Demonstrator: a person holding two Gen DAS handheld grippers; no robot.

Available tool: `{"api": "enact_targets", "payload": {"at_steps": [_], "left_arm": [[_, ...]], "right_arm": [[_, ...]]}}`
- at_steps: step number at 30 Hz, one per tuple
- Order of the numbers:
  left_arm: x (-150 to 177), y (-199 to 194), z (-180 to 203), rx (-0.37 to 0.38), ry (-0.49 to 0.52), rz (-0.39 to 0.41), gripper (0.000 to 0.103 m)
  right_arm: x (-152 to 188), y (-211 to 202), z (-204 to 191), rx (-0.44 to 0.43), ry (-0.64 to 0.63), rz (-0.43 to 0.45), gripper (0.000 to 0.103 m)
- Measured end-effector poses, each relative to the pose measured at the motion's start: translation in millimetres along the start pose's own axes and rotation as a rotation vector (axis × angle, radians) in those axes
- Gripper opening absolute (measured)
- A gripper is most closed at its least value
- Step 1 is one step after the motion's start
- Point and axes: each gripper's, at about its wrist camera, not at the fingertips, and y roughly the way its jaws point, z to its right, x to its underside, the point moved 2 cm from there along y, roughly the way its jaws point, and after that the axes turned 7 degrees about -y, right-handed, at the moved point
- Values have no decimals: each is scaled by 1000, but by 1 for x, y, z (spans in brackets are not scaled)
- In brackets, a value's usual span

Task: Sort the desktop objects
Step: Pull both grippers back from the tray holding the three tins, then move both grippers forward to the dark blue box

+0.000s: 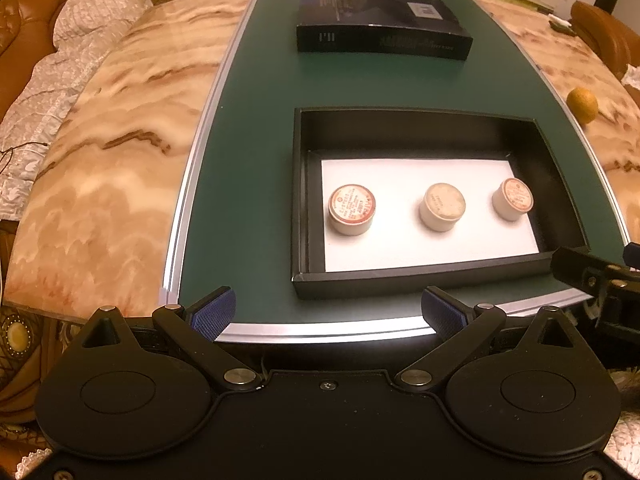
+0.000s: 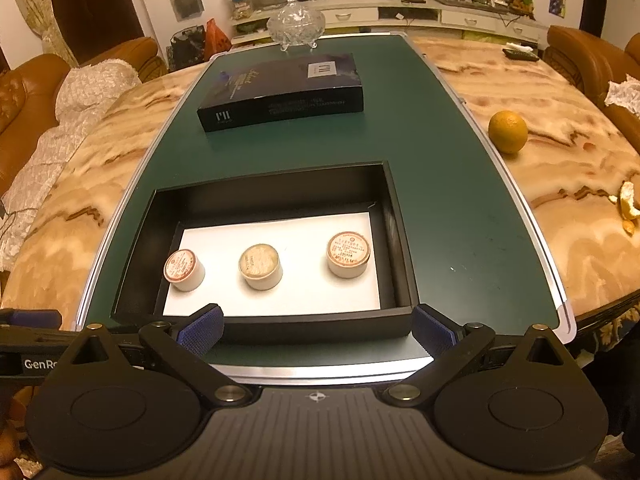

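An open black box (image 1: pixel 420 120) (image 2: pixel 260 188) with a white floor sits on the green mat (image 1: pixel 256 160) (image 2: pixel 440 200). Three small round white jars stand inside it in a row: a left jar (image 1: pixel 351 210) (image 2: pixel 184 266), a middle jar (image 1: pixel 442 207) (image 2: pixel 261 266) and a right jar (image 1: pixel 513 199) (image 2: pixel 348 254). A closed black box (image 1: pixel 380 28) (image 2: pixel 280 92) lies farther back on the mat. My left gripper (image 1: pixel 328 312) is open and empty at the mat's near edge. My right gripper (image 2: pixel 318 330) is open and empty, just in front of the open box.
A glass bowl (image 2: pixel 295 26) stands at the mat's far end. An orange (image 1: pixel 582 105) (image 2: pixel 508 131) and peel (image 2: pixel 628 208) lie on the marble table (image 1: pixel 120 160) (image 2: pixel 560 200) to the right. Brown chairs surround the table.
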Motion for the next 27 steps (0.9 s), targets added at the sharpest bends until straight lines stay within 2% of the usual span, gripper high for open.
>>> {"api": "enact_targets", "payload": {"at_steps": [16,27], "left_arm": [[-29,24,5,-13,4,-13,101],[-76,52,-2,-50,-17,-3,101]], "right_arm": [[-21,24,10,-37,-11,0,102],[-67,33,14,-69,-110,56,101]]}}
